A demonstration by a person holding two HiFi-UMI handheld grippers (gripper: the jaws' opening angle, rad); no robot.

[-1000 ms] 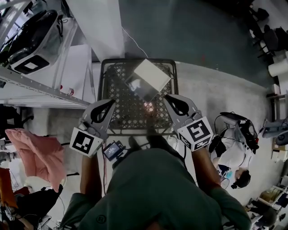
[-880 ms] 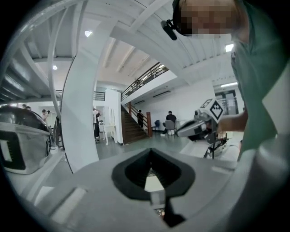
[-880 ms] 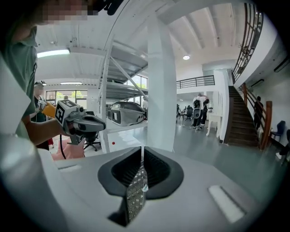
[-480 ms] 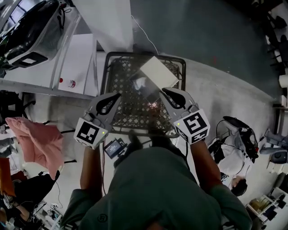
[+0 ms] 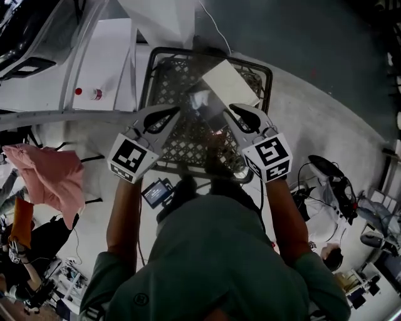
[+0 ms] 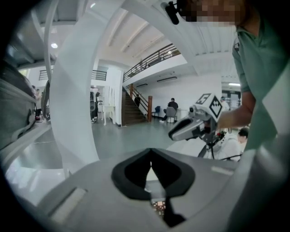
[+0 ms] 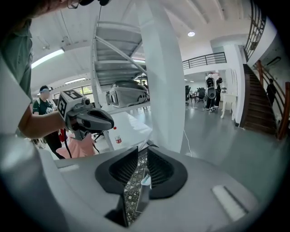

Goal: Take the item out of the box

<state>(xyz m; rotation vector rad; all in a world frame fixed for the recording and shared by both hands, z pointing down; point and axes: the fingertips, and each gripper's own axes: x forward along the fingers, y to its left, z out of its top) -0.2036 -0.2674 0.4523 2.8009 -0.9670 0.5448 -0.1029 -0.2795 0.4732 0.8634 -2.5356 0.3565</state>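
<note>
stretching under everything is a grey concrete floor (image 5: 326,37) in a tall hall with a staircase (image 6: 132,111) and a railed balcony (image 6: 152,56). a black lattice crate (image 5: 148,81) stands on the floor, close against a white column (image 5: 166,15) at its far side and a white shelf (image 5: 106,56) at its left. a small red-capped bottle (image 5: 94,94) sits on that shelf. a pink cloth (image 5: 47,178) hangs off to the left and a person in white (image 5: 329,204) is low at the right, both well apart from the crate. a flat white package (image 5: 227,84) with a shiny clear wrap is tilted over the crate's far right part, between the two grippers' tips. the left gripper (image 5: 174,111) has its jaws pressed together, with nothing seen in them. the right gripper (image 5: 233,110) has its jaws opening, with a thin edge of the wrap standing in the gap.
</note>
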